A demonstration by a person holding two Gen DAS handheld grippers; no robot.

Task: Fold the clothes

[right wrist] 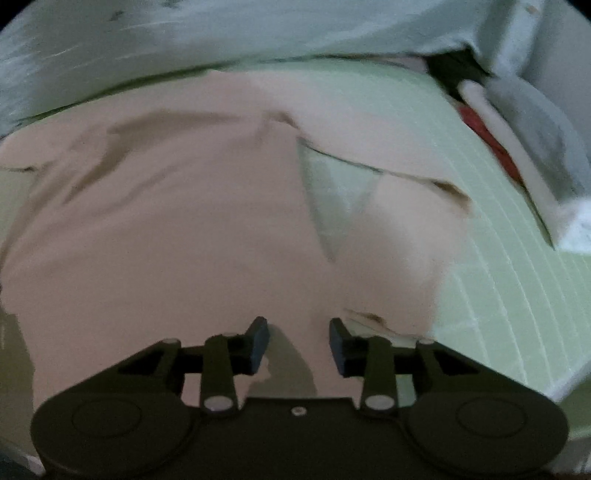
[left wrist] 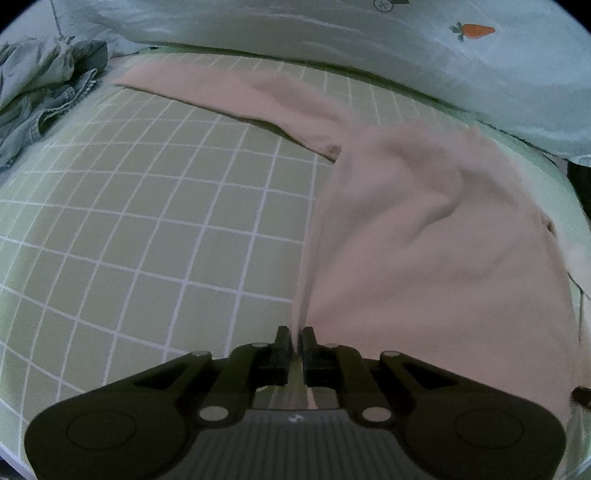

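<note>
A pale pink long-sleeved knit garment (left wrist: 424, 229) is seen spread on a light green bed sheet with a white grid pattern (left wrist: 147, 221). In the left wrist view, the black two-finger left gripper (left wrist: 295, 341) is seen with its jaws pressed together on an edge of the pink garment, a thin strip of fabric being caught between the 2 fingertips (left wrist: 282, 339). From that pinch the cloth is drawn up and fans out toward the right, blurred along its lifted edge. 1 long sleeve (left wrist: 229, 92) is laid flat across the sheet, reaching toward the upper left. A crumpled heap of grey-blue denim clothing (left wrist: 40, 88) is seen at the far left, well apart from the garment. A pale mint quilt printed with an orange carrot (left wrist: 476, 31) is bunched along the far side of the bed, just beside the garment's upper edge.

In the right wrist view, the black two-finger right gripper (right wrist: 299, 343) is shown with its jaws spread apart, nothing being held between them. It hovers over the body of the pink garment (right wrist: 184, 221), which fills the centre and left of that view. A sleeve (right wrist: 399, 229) is folded back beside the body, a wedge of green sheet (right wrist: 332, 192) being left visible between them. A red item (right wrist: 491, 140) is partly hidden at the bed's right edge; what it is cannot be told.
</note>
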